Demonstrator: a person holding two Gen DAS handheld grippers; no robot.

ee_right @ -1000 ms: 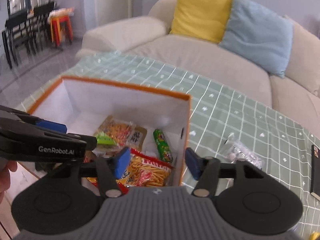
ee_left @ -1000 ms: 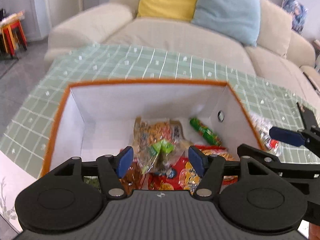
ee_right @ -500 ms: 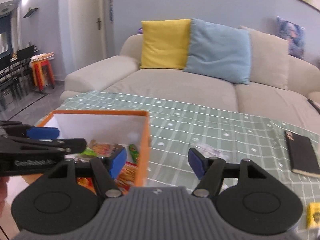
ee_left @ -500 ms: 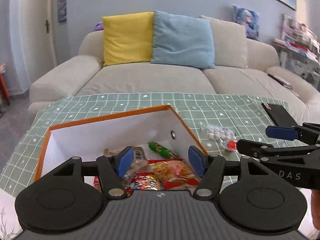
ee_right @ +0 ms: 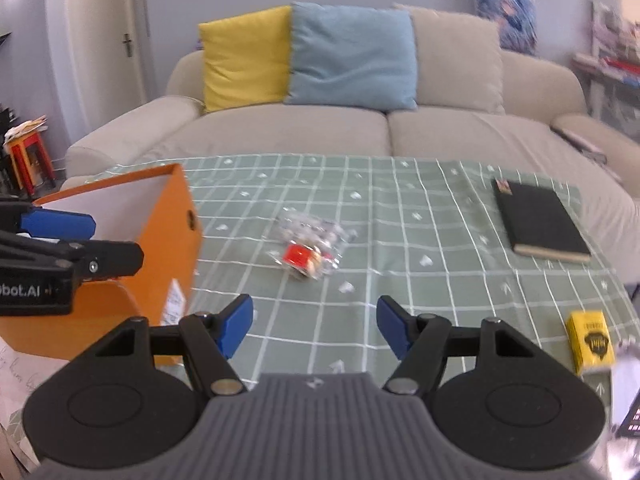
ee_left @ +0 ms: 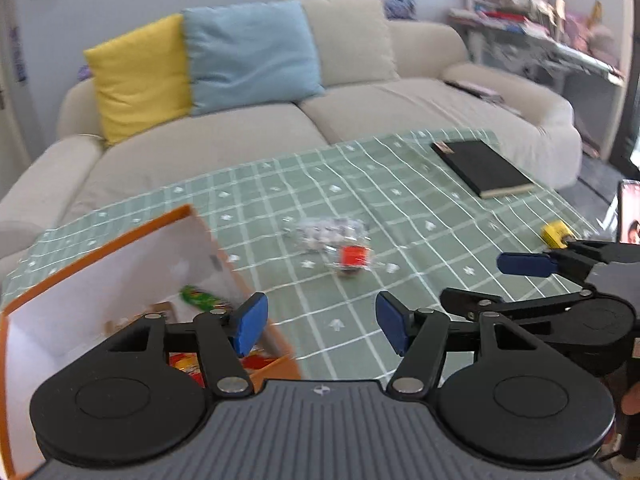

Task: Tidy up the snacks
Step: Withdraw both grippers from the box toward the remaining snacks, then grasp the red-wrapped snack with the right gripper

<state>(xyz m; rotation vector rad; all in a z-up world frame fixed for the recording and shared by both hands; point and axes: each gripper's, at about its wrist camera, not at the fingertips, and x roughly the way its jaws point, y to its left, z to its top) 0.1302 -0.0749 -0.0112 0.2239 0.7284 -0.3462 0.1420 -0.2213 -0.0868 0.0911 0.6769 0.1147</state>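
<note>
- The orange box [ee_right: 168, 240], white inside, stands at the left end of the worktop [ee_right: 420, 240], which is covered by a green checked cloth.
- In the left wrist view, snack packets [ee_left: 200, 300] lie inside the box: a green one near the far wall and red ones nearer the camera.
- The left gripper [ee_left: 318, 322] hangs above the box's right edge and the cloth beside it; its blue pads are spread apart and nothing is between them.
- In the right wrist view the left gripper shows at the left edge, in front of the box's opening.
- A clear snack bag [ee_right: 310, 242] with a red label lies on the cloth right of the box, apart from it, about mid-worktop. No gripper touches it.
- The right gripper [ee_right: 316, 326] is above the bare cloth on the near side of that bag, its pads held wide with only cloth between them.
- In the left wrist view the right gripper appears at the right edge, with a bit of the person's hand [ee_left: 632, 400] beneath it.
- A black notebook [ee_right: 540, 220] lies flat toward the far right of the worktop, well apart from the bag.
- A small yellow box [ee_right: 591, 341] lies at the near right edge of the cloth.
- Behind the worktop stands a beige sofa [ee_right: 360, 132] with a yellow cushion [ee_right: 244, 56] and a light blue cushion [ee_right: 352, 52] side by side, touching.
</note>
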